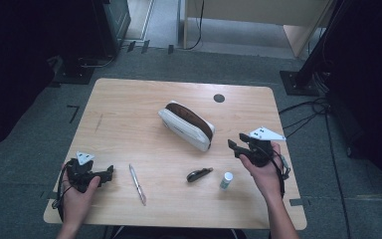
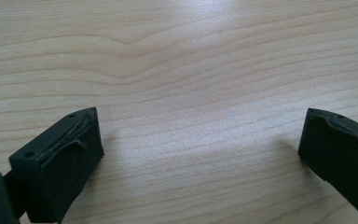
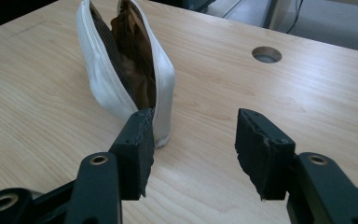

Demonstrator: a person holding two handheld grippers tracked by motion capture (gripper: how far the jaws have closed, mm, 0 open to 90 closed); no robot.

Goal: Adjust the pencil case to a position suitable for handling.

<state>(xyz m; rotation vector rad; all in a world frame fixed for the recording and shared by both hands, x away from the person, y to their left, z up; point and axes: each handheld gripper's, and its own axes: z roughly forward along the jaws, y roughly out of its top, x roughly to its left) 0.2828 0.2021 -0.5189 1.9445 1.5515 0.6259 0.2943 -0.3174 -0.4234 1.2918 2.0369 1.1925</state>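
Note:
A white zip pouch (image 1: pixel 186 124) with a brown lining lies open near the middle of the wooden table (image 1: pixel 129 109). My right gripper (image 1: pixel 236 141) hovers just right of it, held in a hand. In the right gripper view its jaws (image 3: pixel 193 140) stand apart with nothing between them, and the pouch (image 3: pixel 121 70) gapes just beyond the left jaw. My left gripper (image 1: pixel 110 173) rests low at the table's front left. In the left gripper view its jaws (image 2: pixel 200 135) are spread wide over bare wood.
A silver pen (image 1: pixel 138 184) lies near the front edge, right of the left gripper. A small dark folded tool (image 1: pixel 199 174) and a little white bottle (image 1: pixel 226 180) sit in front of the pouch. A round cable hole (image 1: pixel 219 98) is at the back.

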